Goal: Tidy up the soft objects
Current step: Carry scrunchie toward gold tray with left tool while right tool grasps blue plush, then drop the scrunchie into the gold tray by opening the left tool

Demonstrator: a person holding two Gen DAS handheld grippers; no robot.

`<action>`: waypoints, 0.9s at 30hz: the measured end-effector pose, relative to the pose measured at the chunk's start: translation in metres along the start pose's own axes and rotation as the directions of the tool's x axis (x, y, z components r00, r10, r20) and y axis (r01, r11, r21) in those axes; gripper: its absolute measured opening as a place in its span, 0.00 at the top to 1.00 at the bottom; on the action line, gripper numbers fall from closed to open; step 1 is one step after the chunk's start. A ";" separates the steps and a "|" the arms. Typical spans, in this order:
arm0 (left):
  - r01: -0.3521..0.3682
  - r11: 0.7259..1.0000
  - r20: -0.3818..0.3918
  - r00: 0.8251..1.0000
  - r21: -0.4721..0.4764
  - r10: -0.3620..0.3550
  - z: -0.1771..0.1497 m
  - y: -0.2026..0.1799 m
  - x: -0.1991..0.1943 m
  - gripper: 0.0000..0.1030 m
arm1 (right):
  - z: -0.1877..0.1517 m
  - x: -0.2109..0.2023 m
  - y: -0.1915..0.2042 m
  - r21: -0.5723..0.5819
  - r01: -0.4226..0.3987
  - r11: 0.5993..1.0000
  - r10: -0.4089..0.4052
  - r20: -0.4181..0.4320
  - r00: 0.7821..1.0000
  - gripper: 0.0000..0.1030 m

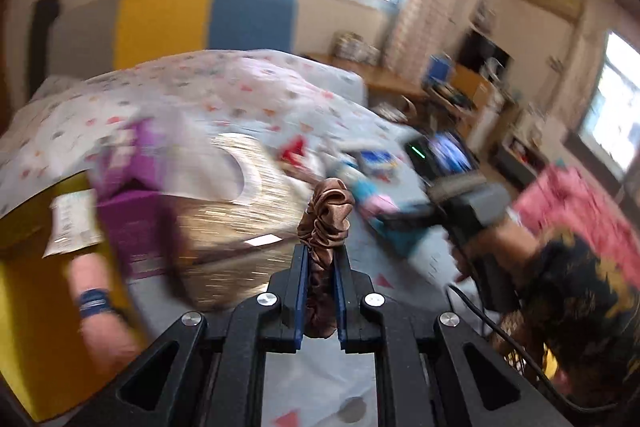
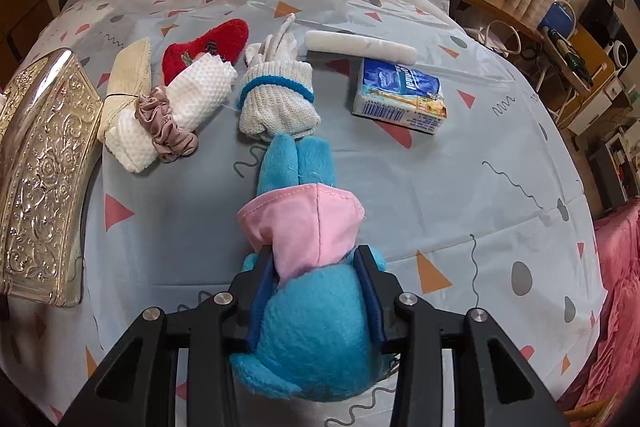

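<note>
My left gripper (image 1: 320, 253) is shut on a brown satin scrunchie (image 1: 326, 219) and holds it above the table; the view is motion-blurred. My right gripper (image 2: 314, 255) is shut on a blue plush toy with a pink hood (image 2: 308, 267), low over the patterned tablecloth (image 2: 480, 187). Ahead in the right wrist view lie a beige scrunchie (image 2: 166, 127) on a white waffle cloth (image 2: 192, 91), a red sock (image 2: 208, 47), a rolled white sock with a blue band (image 2: 280, 99), a white roll (image 2: 360, 47) and a blue tissue pack (image 2: 400, 95).
An embossed silver box (image 2: 44, 171) stands at the table's left edge; it shows blurred in the left wrist view (image 1: 240, 211) beside a purple carton (image 1: 136, 195). A yellow surface (image 1: 36, 307) lies at left. A pink cloth (image 2: 616, 287) hangs at right.
</note>
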State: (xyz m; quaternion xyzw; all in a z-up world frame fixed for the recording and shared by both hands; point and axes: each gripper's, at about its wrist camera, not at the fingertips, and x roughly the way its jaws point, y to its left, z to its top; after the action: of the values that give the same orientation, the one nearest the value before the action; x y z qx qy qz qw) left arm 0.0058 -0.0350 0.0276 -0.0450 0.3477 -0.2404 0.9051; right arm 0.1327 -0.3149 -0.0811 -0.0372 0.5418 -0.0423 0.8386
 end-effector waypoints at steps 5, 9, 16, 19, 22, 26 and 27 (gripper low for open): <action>-0.120 0.973 0.041 0.991 -0.195 0.130 0.004 0.076 -0.031 0.88 | -0.002 -0.001 0.005 -0.024 0.014 1.000 -0.014 0.004 1.000 0.60; -0.228 0.907 -0.016 0.971 -0.355 0.238 -0.003 0.144 -0.036 0.88 | -0.003 0.000 0.009 -0.042 0.009 0.999 -0.009 -0.004 1.000 0.59; -0.381 0.789 -0.153 0.923 -0.481 0.353 -0.001 0.225 -0.007 0.88 | -0.005 -0.001 0.018 -0.098 0.032 0.995 -0.032 0.010 0.999 0.59; -0.425 0.773 -0.181 0.904 -0.472 0.387 0.009 0.248 0.005 0.88 | -0.006 -0.001 0.021 -0.114 0.042 0.993 -0.040 0.017 0.999 0.59; -0.442 0.760 -0.211 0.896 -0.477 0.390 0.020 0.270 0.026 0.87 | -0.006 -0.001 0.022 -0.126 0.048 0.991 -0.046 0.022 0.999 0.59; -0.485 0.744 -0.259 0.875 -0.459 0.410 0.024 0.289 0.050 0.74 | -0.006 -0.001 0.024 -0.136 0.053 0.989 -0.050 0.025 0.998 0.59; -0.497 0.730 -0.271 0.868 -0.468 0.417 0.023 0.292 0.051 0.64 | -0.006 0.000 0.024 -0.139 0.055 0.989 -0.052 0.026 0.998 0.59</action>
State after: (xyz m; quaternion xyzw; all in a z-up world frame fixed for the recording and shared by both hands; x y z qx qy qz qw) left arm 0.1715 0.1968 -0.0589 -0.1846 0.4655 0.0917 0.8607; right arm 0.1279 -0.2909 -0.0865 -0.1110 0.5329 -0.0262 0.8385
